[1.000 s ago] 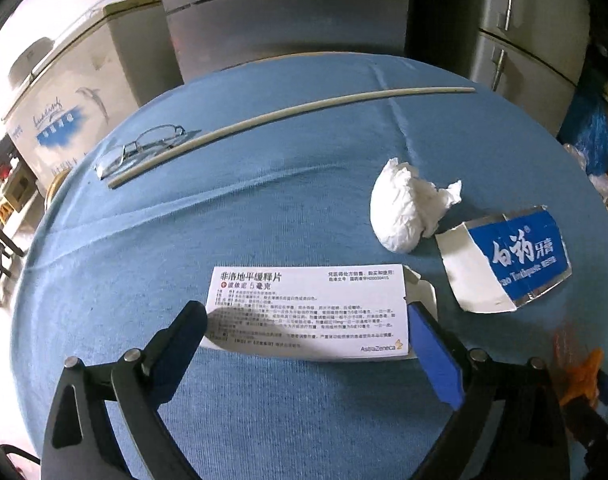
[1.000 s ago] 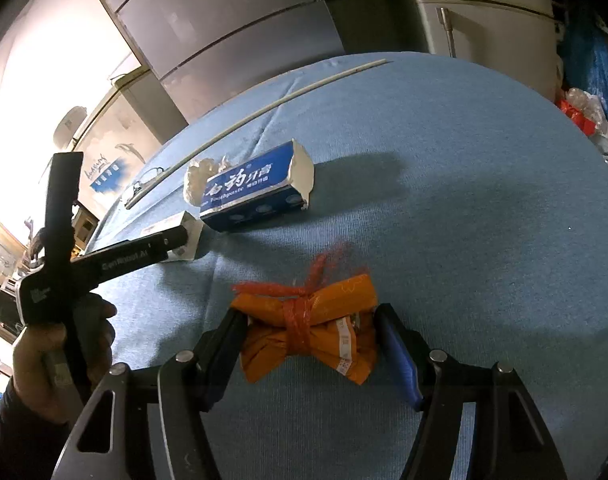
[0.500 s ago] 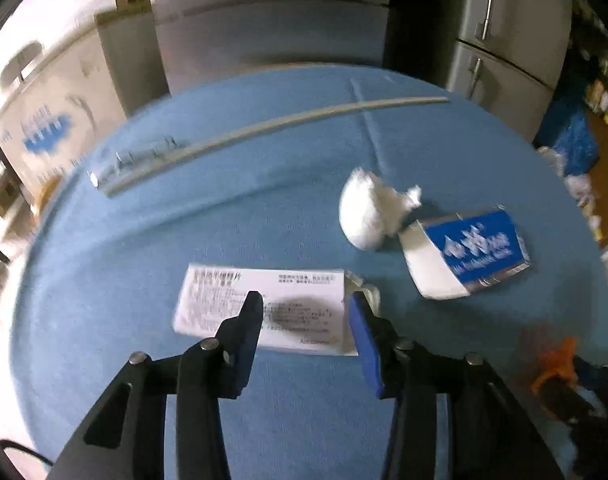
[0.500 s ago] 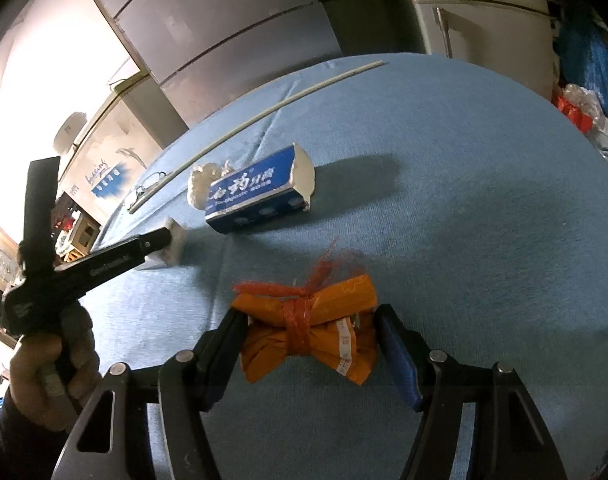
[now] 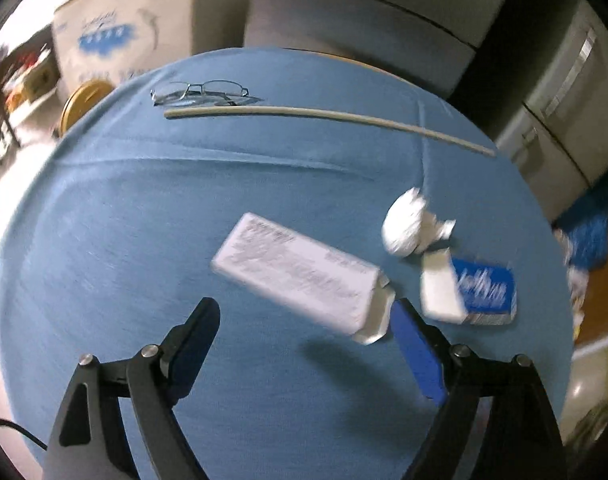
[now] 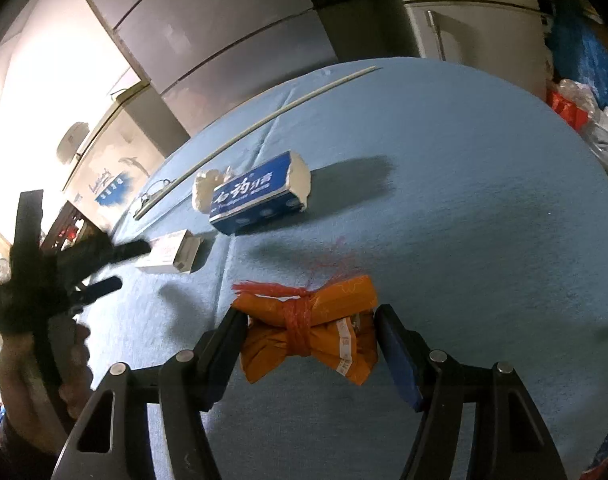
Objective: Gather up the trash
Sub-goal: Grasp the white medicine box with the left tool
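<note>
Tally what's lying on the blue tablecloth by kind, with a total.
Cardboard boxes: 2 (white medicine box, blue-and-white toothpaste box)
Crumpled white tissue wads: 1
Orange wrapped bundles tied with red netting: 1
Wire-framed eyeglasses: 1
Long thin cream-coloured rods: 1
Total: 6
</note>
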Motion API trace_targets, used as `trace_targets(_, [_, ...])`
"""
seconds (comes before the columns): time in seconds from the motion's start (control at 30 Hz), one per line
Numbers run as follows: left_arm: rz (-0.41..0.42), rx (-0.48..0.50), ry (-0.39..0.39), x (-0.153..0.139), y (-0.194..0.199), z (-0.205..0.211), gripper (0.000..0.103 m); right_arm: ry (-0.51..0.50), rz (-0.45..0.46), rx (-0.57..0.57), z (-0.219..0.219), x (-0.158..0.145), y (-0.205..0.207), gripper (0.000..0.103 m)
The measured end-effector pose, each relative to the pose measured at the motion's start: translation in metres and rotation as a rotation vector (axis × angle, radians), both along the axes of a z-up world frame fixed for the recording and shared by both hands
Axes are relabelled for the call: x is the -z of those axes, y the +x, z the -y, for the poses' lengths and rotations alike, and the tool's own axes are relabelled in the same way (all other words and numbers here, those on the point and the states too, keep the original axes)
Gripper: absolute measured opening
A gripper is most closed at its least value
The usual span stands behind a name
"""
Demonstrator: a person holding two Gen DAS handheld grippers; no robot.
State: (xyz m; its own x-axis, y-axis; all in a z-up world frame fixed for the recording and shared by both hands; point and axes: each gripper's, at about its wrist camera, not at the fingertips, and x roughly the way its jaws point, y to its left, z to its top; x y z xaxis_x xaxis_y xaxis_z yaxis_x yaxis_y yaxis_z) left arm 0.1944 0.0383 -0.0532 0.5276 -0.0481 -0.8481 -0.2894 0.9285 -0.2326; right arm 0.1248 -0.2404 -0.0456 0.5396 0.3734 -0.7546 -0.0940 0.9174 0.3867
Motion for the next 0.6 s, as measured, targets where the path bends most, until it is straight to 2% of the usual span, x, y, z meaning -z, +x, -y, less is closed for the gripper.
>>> trace_targets(0.1, [-0.016, -0.113, -0.022, -0.007, 0.018, 0.009, 0.087, 0.004, -0.002, 0.006, 0.002, 0.000, -0.001, 0.069])
trace_targets(0.2, [-0.090, -0.243, -0.001, 0.005, 0.044, 0.006, 0.087, 0.011, -0.002, 0.012, 0.007, 0.000, -0.002, 0.069])
trace_targets(0.27, [-0.149, -0.340, 0.023, 0.020, 0.058, 0.000, 0.089, 0.013, -0.006, 0.013, 0.009, 0.001, -0.004, 0.069])
trace_targets(0.3, [-0.169, -0.368, 0.065, 0.024, 0.062, 0.000, 0.093, 0.014, -0.008, 0.014, 0.010, 0.002, -0.004, 0.069])
trace_targets(0.33, [-0.183, -0.362, 0.074, 0.029, 0.068, 0.001, 0.092, 0.015, -0.012, 0.015, 0.012, 0.003, -0.005, 0.069])
trace_targets(0.37, [-0.213, -0.314, 0.035, 0.039, 0.073, 0.001, 0.088, 0.017, -0.013, 0.017, 0.013, 0.003, -0.006, 0.069])
trace_targets(0.4, [-0.193, -0.266, 0.096, 0.035, 0.073, 0.007, 0.074, 0.019, -0.012, 0.020, 0.015, 0.003, -0.008, 0.069])
trace_targets(0.43, [-0.171, -0.229, 0.108, 0.033, 0.069, 0.009, 0.060, 0.020, -0.009, 0.023, 0.017, 0.002, -0.009, 0.069])
trace_targets(0.6, [-0.138, -0.075, 0.062, 0.030, 0.035, 0.005, 0.053, 0.034, -0.006, 0.038, 0.023, 0.001, -0.013, 0.069])
